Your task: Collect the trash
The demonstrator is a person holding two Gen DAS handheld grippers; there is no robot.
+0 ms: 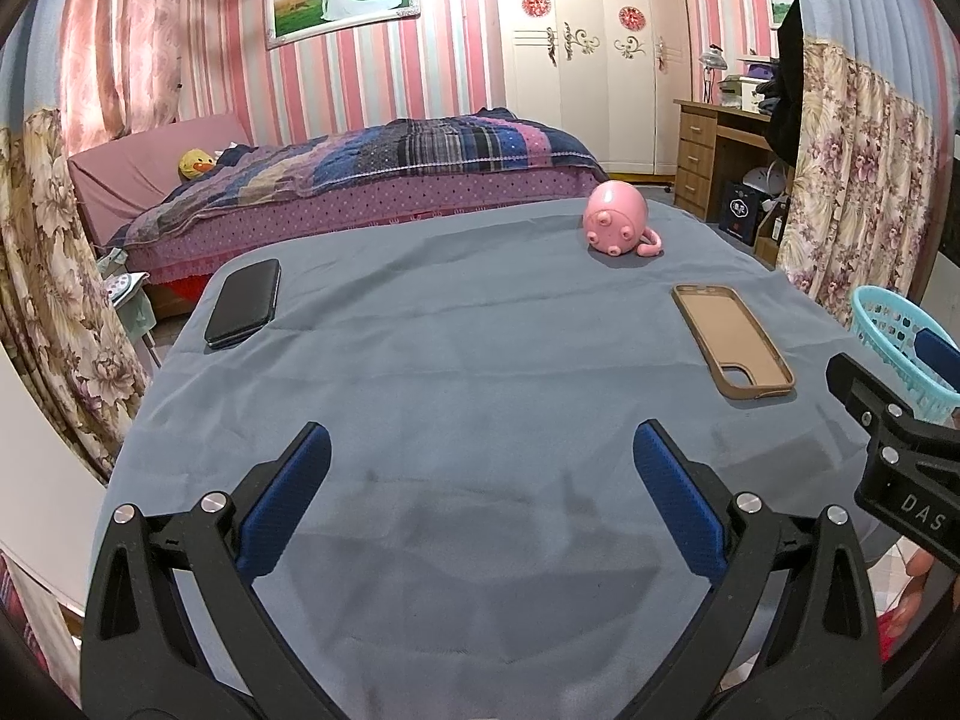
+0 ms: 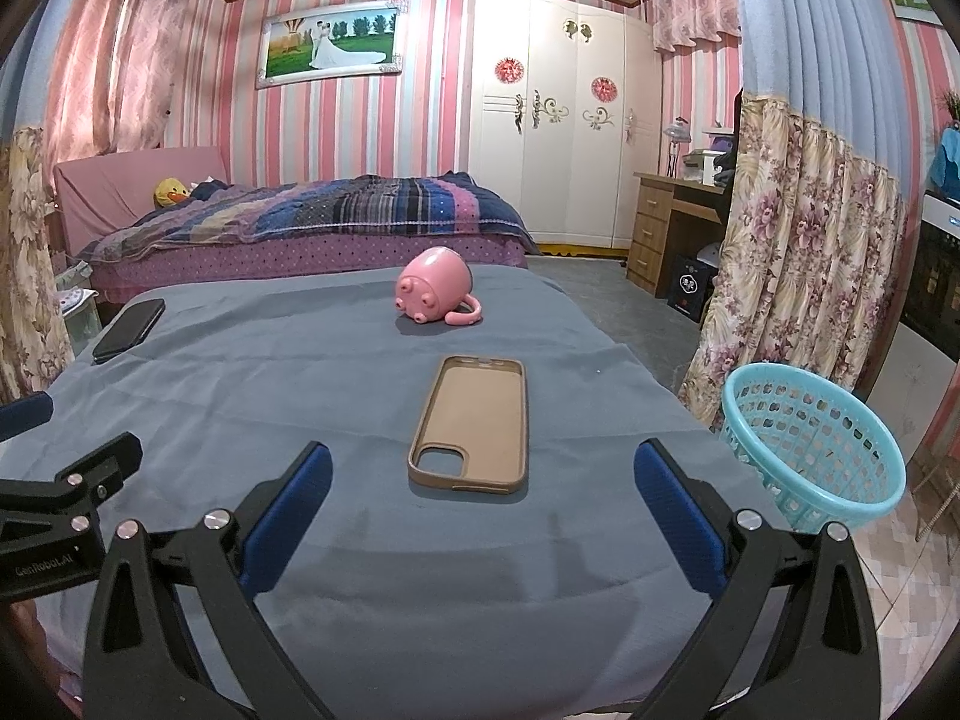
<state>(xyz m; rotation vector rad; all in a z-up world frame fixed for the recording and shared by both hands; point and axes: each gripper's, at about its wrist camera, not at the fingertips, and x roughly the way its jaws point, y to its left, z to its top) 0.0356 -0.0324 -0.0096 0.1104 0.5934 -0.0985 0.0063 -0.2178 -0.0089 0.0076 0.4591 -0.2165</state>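
Note:
A table under a blue-grey cloth (image 1: 480, 348) (image 2: 336, 396) carries a brown phone case (image 1: 732, 341) (image 2: 474, 423), a pink pig-shaped mug (image 1: 618, 217) (image 2: 433, 293) lying on its side, and a black phone (image 1: 245, 302) (image 2: 129, 329). A turquoise mesh basket (image 2: 810, 444) (image 1: 900, 336) stands off the table's right edge. My left gripper (image 1: 480, 456) is open and empty over the near cloth. My right gripper (image 2: 480, 474) is open and empty, just short of the phone case. Each gripper shows at the edge of the other's view.
A bed (image 2: 312, 222) with a patchwork quilt stands behind the table. A white wardrobe (image 2: 558, 120) and a wooden desk (image 2: 666, 222) are at the back right. Floral curtains (image 2: 798, 252) hang to the right, beside the basket.

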